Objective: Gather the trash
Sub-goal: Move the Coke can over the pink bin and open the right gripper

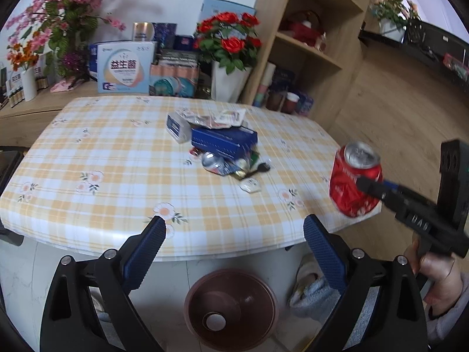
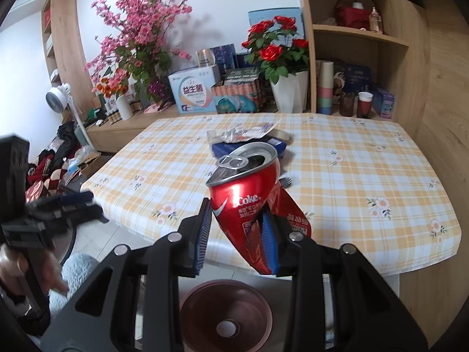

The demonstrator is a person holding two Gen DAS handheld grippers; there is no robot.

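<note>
My right gripper (image 2: pixel 237 226) is shut on a crushed red Coke can (image 2: pixel 246 199) and holds it in the air over the table's near edge; the can also shows in the left wrist view (image 1: pixel 353 182). My left gripper (image 1: pixel 234 231) is open and empty at the table's near edge. A pile of trash lies mid-table: a blue box (image 1: pixel 224 139), a small white-and-blue carton (image 1: pixel 177 126), crumpled wrappers (image 1: pixel 218 117) and a flattened can (image 1: pixel 214 162). A brown bin (image 1: pixel 231 308) stands on the floor below both grippers and also shows in the right wrist view (image 2: pixel 225 316).
The table has a yellow checked cloth (image 1: pixel 102 152). Behind it a low shelf holds boxes (image 1: pixel 124 67), flower vases (image 1: pixel 230 82) and cups (image 2: pixel 363 104). A wooden shelf unit (image 1: pixel 316 38) stands at the right. A slipper (image 1: pixel 307 287) lies by the bin.
</note>
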